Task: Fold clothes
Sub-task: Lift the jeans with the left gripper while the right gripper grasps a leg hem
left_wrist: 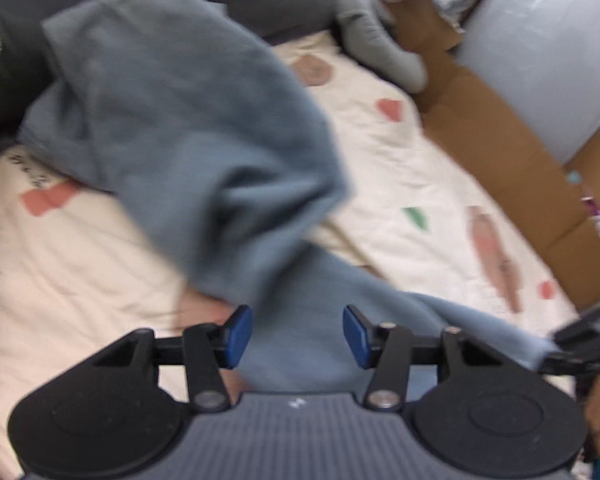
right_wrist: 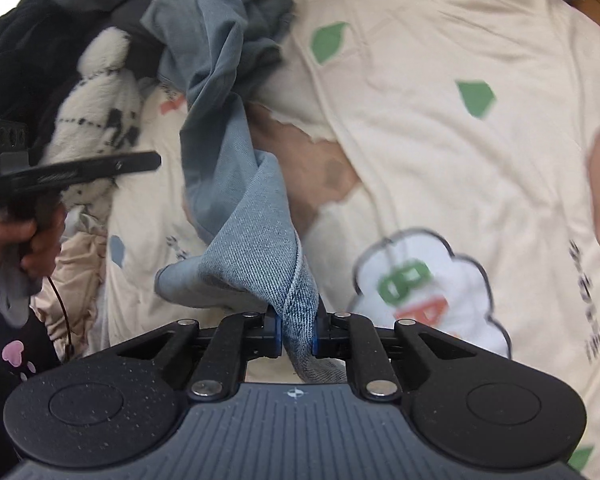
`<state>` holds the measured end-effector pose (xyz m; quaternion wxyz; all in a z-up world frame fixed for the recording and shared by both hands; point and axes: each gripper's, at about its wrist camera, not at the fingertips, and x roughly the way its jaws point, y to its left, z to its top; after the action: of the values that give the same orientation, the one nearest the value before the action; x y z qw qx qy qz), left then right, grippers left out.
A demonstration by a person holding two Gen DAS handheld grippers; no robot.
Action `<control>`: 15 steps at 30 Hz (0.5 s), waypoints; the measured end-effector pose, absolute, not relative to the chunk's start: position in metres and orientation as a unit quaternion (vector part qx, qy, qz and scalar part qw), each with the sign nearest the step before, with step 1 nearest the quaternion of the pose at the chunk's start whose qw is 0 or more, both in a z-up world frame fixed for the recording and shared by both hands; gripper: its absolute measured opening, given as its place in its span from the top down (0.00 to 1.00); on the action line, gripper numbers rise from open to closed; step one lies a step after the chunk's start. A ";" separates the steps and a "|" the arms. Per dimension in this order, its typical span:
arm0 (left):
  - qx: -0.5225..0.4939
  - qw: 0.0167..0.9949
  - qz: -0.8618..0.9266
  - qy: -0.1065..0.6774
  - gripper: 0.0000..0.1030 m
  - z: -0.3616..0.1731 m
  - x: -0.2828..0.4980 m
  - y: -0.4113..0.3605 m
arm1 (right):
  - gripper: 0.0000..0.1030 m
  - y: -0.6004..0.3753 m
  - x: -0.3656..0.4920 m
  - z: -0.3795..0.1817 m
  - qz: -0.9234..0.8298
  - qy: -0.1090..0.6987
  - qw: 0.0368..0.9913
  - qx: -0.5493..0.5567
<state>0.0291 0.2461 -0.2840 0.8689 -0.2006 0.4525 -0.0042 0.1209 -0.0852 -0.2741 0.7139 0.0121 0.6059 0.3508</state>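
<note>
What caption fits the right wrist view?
Right claw shut on jeans over a patterned bedsheet.

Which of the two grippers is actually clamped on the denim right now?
The right gripper: its pads pinch the blue denim garment. The left gripper stands open, pads clear of the cloth.

black tool (right_wrist: 296, 338), blue pads (left_wrist: 239, 336), ribbed grey body, silver screws

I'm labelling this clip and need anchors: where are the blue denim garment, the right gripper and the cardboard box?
blue denim garment (right_wrist: 256, 240), right wrist view, on the folded fabric above the jaws.
right gripper (right_wrist: 296, 334), right wrist view, midway between fingertips clamped on denim.
cardboard box (left_wrist: 496, 128), left wrist view, on its brown flap.
</note>
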 end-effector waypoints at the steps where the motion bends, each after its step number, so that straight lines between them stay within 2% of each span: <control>1: -0.201 0.869 0.005 0.453 0.47 -0.286 0.030 0.251 | 0.89 -0.090 0.118 -0.274 0.344 0.610 0.714 0.011; 3: -0.202 0.868 0.025 0.453 0.45 -0.291 0.031 0.261 | 0.89 -0.101 0.111 -0.275 0.328 0.617 0.715 0.009; 5: -0.201 0.873 0.043 0.443 0.36 -0.291 0.033 0.271 | 0.90 -0.113 0.106 -0.276 0.309 0.625 0.717 0.010; 12: -0.185 0.892 0.117 0.395 0.33 -0.289 0.052 0.325 | 0.90 -0.157 0.089 -0.277 0.246 0.641 0.726 0.022; 15: -0.184 0.899 0.154 0.367 0.28 -0.284 0.066 0.347 | 0.90 -0.173 0.080 -0.278 0.217 0.648 0.729 0.025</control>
<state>0.0657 0.3470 -0.2836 0.8988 -0.1840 0.3667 0.1540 0.0805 -0.1732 -0.2780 0.7292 0.0248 0.6484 0.2173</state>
